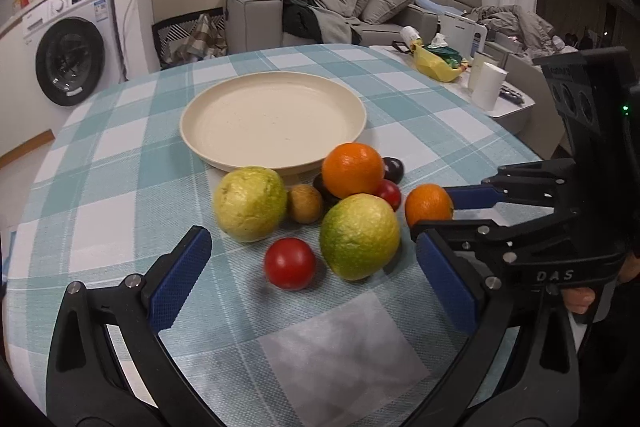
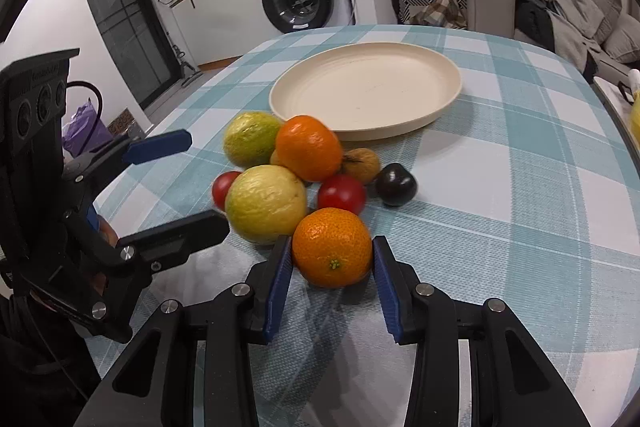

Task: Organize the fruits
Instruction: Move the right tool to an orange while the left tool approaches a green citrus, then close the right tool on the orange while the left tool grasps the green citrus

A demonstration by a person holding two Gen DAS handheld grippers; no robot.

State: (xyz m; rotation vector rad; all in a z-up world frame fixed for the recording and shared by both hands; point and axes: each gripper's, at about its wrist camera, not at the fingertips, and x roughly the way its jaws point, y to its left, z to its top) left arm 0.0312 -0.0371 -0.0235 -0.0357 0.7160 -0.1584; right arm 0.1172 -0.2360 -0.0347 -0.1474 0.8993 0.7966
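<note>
My right gripper [image 2: 332, 267] sits nearest, its blue pads flanking a small orange [image 2: 332, 247] on the checked tablecloth [image 2: 520, 227]; contact on both sides cannot be confirmed. My left gripper [image 1: 312, 267] is spread wide and holds nothing, a red tomato [image 1: 289, 263] between its fingers. Beyond lie two yellow-green fruits [image 1: 359, 235], a larger orange [image 1: 353, 169] and a dark plum [image 2: 396, 185]. Farthest is the cream plate [image 1: 208, 131], bare.
</note>
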